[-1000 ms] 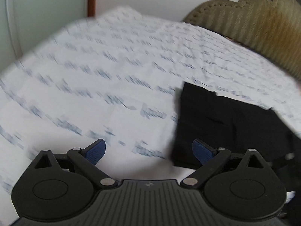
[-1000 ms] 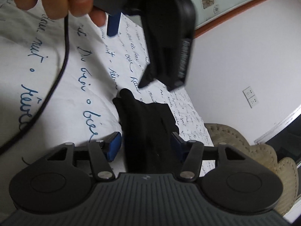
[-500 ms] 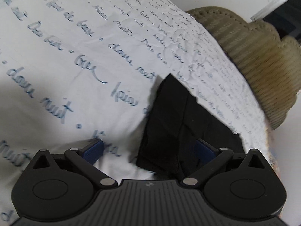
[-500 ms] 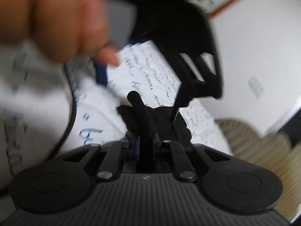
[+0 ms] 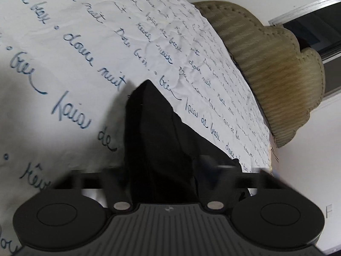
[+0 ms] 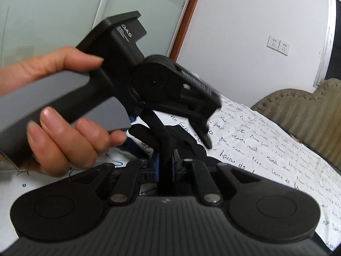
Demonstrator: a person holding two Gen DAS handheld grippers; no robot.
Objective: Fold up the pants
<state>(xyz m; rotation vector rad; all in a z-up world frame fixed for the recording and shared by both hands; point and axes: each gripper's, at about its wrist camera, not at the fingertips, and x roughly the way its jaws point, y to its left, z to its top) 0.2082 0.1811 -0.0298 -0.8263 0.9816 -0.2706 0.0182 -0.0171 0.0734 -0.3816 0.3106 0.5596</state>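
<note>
Both claws are on the black pants [image 5: 162, 140], which lie bunched on the white bedsheet [image 5: 85, 42] w/ blue handwriting. Right claw [image 6: 165, 166] is clenched on a raised fold, pads tight on fabric. Left claw [image 5: 164, 183] has just been closing, cloth between its fingers, blurred, so can't tell if it's gripping. Hand [image 6: 64, 115] holds left claw's handle.

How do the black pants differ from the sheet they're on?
The pants are plain black; the sheet is white with blue handwriting. The pants are bunched up into a peak; the sheet lies spread out, only lightly creased. Both are soft cloth.
</note>
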